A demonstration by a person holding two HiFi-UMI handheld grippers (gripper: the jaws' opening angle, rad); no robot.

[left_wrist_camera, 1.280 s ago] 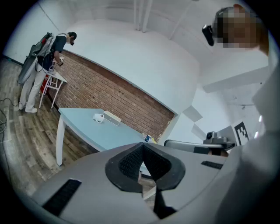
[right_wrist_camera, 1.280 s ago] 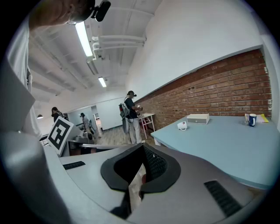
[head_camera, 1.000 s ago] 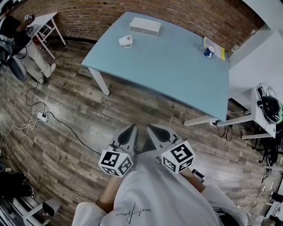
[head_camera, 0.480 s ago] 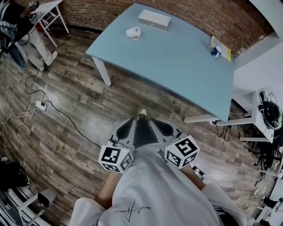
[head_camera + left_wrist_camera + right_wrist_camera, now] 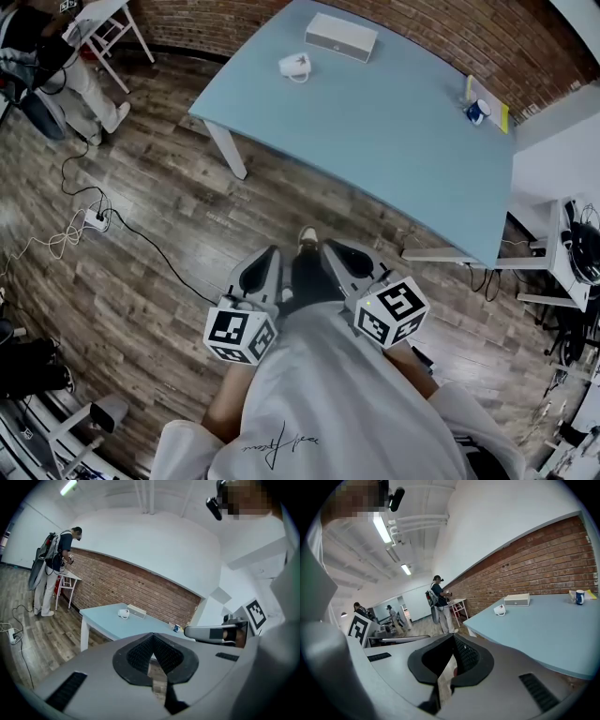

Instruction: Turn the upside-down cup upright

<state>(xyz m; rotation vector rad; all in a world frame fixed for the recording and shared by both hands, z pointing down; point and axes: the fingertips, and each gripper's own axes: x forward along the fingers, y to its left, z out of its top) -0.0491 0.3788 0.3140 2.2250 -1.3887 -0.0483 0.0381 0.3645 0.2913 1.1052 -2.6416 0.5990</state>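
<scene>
White handled cup [image 5: 295,65] — small dark mark, on blue table [image 5: 394,131], near far edge

- bench [image 5: 394,122] and cup [image 5: 295,66] have slid up and right in the head view
- a shoe [image 5: 307,237] has popped into view, on the floor [image 5: 141,281] short of the bench

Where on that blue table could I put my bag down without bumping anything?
Most of the blue table is bare: the whole middle and near side, between the white cup and the blue mug. Things cluster only along the far edge: cup beside a pale box, mug by a yellow item in the right corner.
</scene>
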